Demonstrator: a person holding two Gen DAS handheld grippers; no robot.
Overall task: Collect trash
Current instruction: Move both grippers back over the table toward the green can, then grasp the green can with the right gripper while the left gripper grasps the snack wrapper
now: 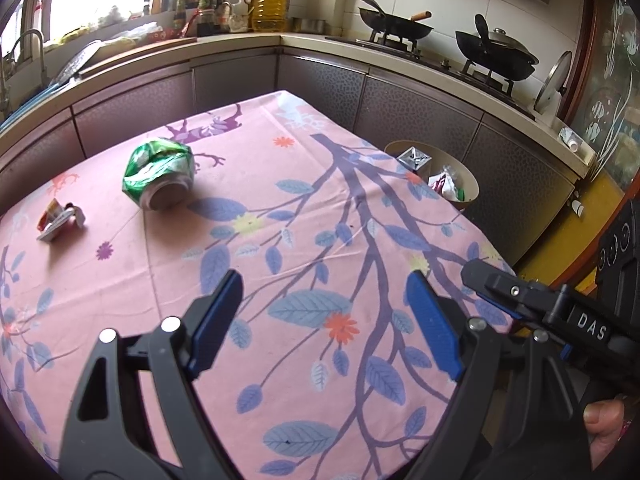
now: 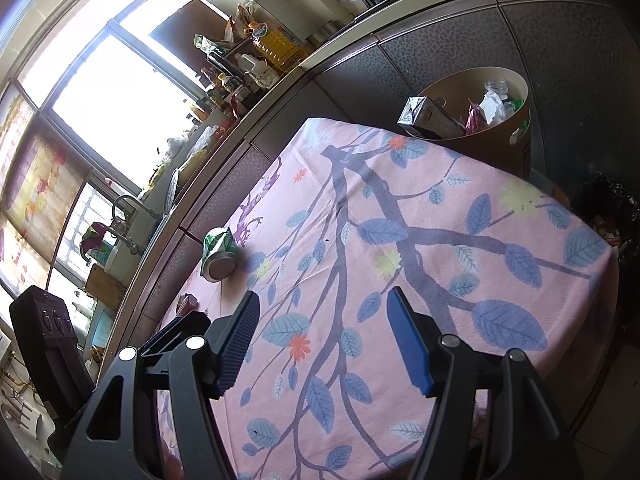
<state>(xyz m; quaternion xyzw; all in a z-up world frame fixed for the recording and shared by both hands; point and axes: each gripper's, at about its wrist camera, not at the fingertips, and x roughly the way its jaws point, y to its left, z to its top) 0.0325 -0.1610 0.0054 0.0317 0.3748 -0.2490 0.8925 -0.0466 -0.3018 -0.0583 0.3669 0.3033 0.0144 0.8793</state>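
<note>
Both the left gripper (image 1: 324, 292) and the right gripper (image 2: 322, 312) hang with jaws apart and empty over the pink floral tablecloth (image 1: 280, 220). Farther out lie a crushed green can (image 1: 160, 174) and a small wrapper (image 1: 60, 220); the trash bin (image 1: 470, 184) stands beyond the table's far edge

Desk (image 1: 304, 240) w/ pink cloth, blue leaf + branch print. Behind it an L-shaped kitchen counter (image 1: 240, 42), grey cabinet fronts below. Big yellow oil bottle (image 1: 272, 2) in the corner w/ sauce bottles (image 1: 200, 4) beside it on the left. Stove side: wok (image 1: 394, 26) w/ wooden handle, then lidded pan (image 1: 500, 52), both on burners. Glass lid (image 1: 554, 86) leans upright at counter end. Faucet (image 1: 30, 46) far left, bright window (image 2: 116, 92) above.
</note>
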